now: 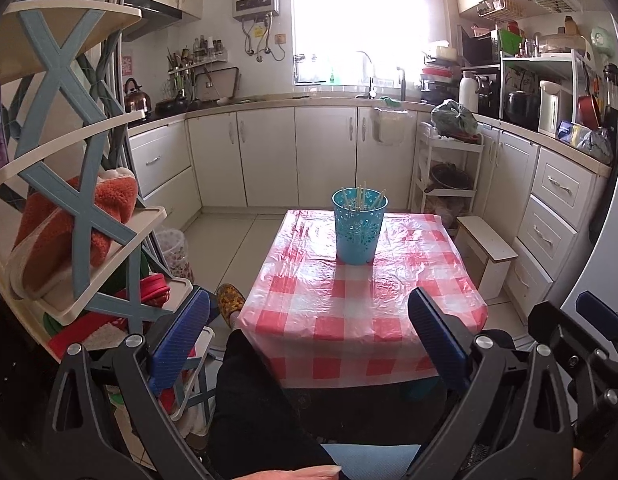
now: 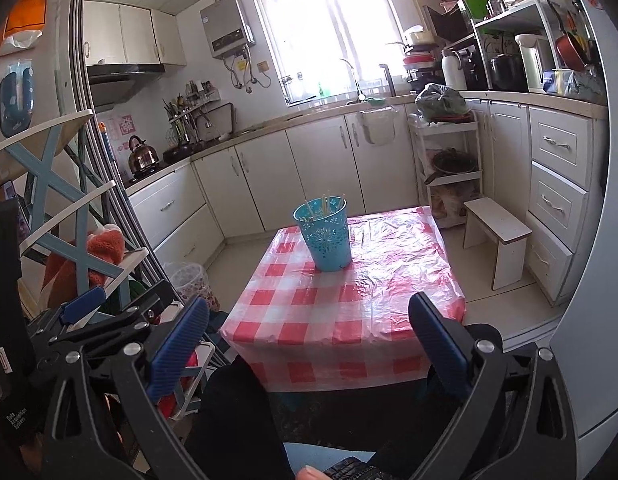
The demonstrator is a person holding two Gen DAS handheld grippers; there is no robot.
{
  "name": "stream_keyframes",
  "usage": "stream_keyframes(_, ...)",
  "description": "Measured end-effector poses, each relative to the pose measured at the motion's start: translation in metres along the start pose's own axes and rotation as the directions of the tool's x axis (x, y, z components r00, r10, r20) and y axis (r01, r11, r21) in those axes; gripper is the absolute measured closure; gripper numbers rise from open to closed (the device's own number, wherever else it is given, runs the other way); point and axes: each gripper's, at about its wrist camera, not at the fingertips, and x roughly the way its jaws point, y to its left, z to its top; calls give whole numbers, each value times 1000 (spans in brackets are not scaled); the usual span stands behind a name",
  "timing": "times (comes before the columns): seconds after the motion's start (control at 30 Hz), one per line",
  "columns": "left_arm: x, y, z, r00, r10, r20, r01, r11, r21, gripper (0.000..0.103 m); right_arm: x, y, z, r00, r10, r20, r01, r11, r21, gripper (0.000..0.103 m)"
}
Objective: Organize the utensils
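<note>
A blue perforated cup (image 1: pixel 359 227) stands upright on the far half of a small table covered with a red-and-white checked cloth (image 1: pixel 349 312). Several pale chopsticks (image 1: pixel 361 197) stand inside it. The cup also shows in the right wrist view (image 2: pixel 326 236) with the chopsticks (image 2: pixel 327 204) in it. My left gripper (image 1: pixel 309 316) is open and empty, held back from the table's near edge. My right gripper (image 2: pixel 309 320) is open and empty too, also short of the near edge. Each gripper shows at the edge of the other's view.
A blue-and-cream shelf rack (image 1: pixel 69 168) with an orange slipper stands close on the left. A small white stool (image 2: pixel 497 236) is right of the table. White cabinets (image 1: pixel 269 156) line the back and right walls. A person's dark-trousered legs (image 1: pixel 253 400) are just below the grippers.
</note>
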Motion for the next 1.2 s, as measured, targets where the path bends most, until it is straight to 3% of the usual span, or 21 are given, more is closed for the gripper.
stream_keyframes(0.47,-13,9,-6,1000,6,28,-5,999,-33,8,-6,6,-3,1000,-5,0,5,999,-39,7)
stream_keyframes(1.2,-1,9,-7,1000,-4,15,5,1000,-31,8,3,9,-3,1000,-14,-22,13,999,-45,7)
